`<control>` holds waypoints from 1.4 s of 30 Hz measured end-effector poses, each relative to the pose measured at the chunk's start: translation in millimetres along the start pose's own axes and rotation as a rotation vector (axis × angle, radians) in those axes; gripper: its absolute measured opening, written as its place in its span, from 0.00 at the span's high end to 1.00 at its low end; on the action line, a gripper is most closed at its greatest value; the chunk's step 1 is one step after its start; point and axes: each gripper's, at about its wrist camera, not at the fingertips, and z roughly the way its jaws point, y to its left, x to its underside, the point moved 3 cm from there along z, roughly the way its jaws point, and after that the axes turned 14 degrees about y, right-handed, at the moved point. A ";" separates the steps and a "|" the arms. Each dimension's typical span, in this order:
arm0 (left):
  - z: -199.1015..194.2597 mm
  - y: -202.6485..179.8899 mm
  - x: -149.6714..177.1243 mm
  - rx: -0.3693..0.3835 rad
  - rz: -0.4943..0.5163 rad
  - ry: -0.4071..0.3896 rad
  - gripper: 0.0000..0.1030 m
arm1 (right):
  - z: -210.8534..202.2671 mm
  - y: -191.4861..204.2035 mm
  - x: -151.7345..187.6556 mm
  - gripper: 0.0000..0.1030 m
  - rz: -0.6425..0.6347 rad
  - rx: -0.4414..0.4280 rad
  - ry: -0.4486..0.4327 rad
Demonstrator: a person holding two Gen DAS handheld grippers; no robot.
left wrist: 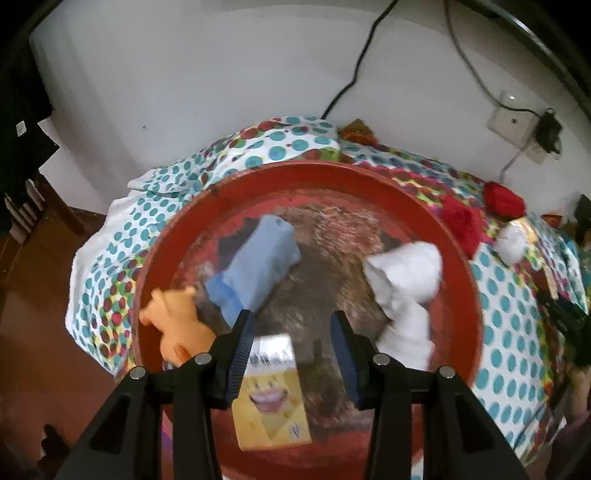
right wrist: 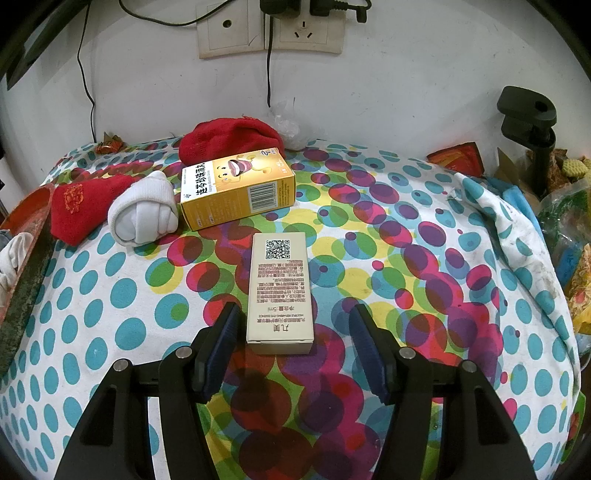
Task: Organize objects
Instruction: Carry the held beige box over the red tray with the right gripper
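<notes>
In the left wrist view a round red tray point(left wrist: 461, 258) holds a blue sock point(left wrist: 258, 266), a white sock point(left wrist: 406, 288), an orange toy animal point(left wrist: 177, 325) and a yellow box with a smiling face point(left wrist: 273, 402). My left gripper point(left wrist: 291, 325) is open and empty above the tray, over the yellow box. In the right wrist view my right gripper point(right wrist: 291, 321) is open, its fingers on either side of the near end of a beige box point(right wrist: 280, 291) lying on the dotted cloth point(right wrist: 424, 258). Beyond lie a yellow medicine box point(right wrist: 236, 188), a rolled white sock point(right wrist: 144, 214) and two red socks point(right wrist: 81, 206), point(right wrist: 232, 140).
The tray's edge point(right wrist: 26, 258) shows at the left of the right wrist view. Wall sockets with cables point(right wrist: 269, 29) are behind the table. A black clamp stand point(right wrist: 532, 125) and snack packets point(right wrist: 569, 229) crowd the right side.
</notes>
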 end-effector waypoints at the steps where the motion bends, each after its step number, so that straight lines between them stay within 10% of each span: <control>1: -2.8 -0.5 6.9 0.009 -0.005 -0.008 0.58 | -0.5 0.7 0.2 0.43 0.000 0.001 0.000; 16: -40.2 21.3 99.7 -0.037 -0.038 -0.108 0.58 | -2.6 25.2 -0.8 0.74 -0.060 0.012 -0.014; 30: -40.4 33.8 119.0 -0.013 -0.020 -0.117 0.58 | -13.2 53.2 8.0 0.74 -0.002 0.080 0.020; 42: -32.2 44.8 122.8 0.030 -0.034 -0.100 0.58 | -63.8 113.3 8.8 0.74 -0.061 -0.040 -0.054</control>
